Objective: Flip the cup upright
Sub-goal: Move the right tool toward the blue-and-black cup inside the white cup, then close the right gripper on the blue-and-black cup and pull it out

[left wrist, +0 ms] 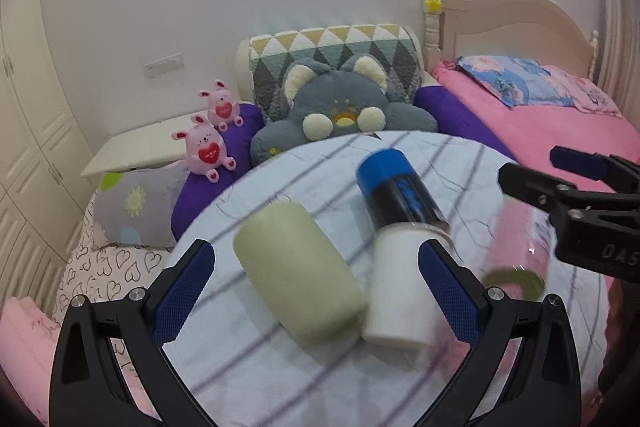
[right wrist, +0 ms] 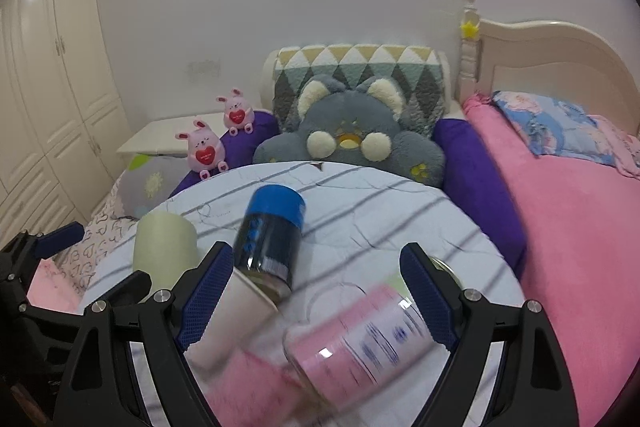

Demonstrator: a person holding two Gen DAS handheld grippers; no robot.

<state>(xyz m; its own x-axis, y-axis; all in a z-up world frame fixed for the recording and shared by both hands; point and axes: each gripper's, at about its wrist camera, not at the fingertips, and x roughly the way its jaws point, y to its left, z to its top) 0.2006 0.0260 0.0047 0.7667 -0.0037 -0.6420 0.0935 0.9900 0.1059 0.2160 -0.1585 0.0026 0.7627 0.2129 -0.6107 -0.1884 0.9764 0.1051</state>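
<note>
While lying sideways, pink cup (right wrist: pixel 356 339) sits between spread right tongs (right wrist: pixel 320 303).

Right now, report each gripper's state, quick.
Left gripper: jaws open, holding nothing, around the pale green cylindrical cup lying on its side.
Right gripper: jaws open, holding nothing, above the pink-labelled clear bottle.

The surface (left wrist: pixel 400 379) wore pale blue cloth with dark stripes. On it lay a pale green cup (left wrist: pixel 298 273), a blue-capped black bottle (left wrist: pixel 400 187) and a pink bottle (right wrist: pixel 356 335). Behind the surface sat a grey-and-cream plush (left wrist: pixel 340 107) against a triangle-patterned cushion (left wrist: pixel 332 45).
</note>
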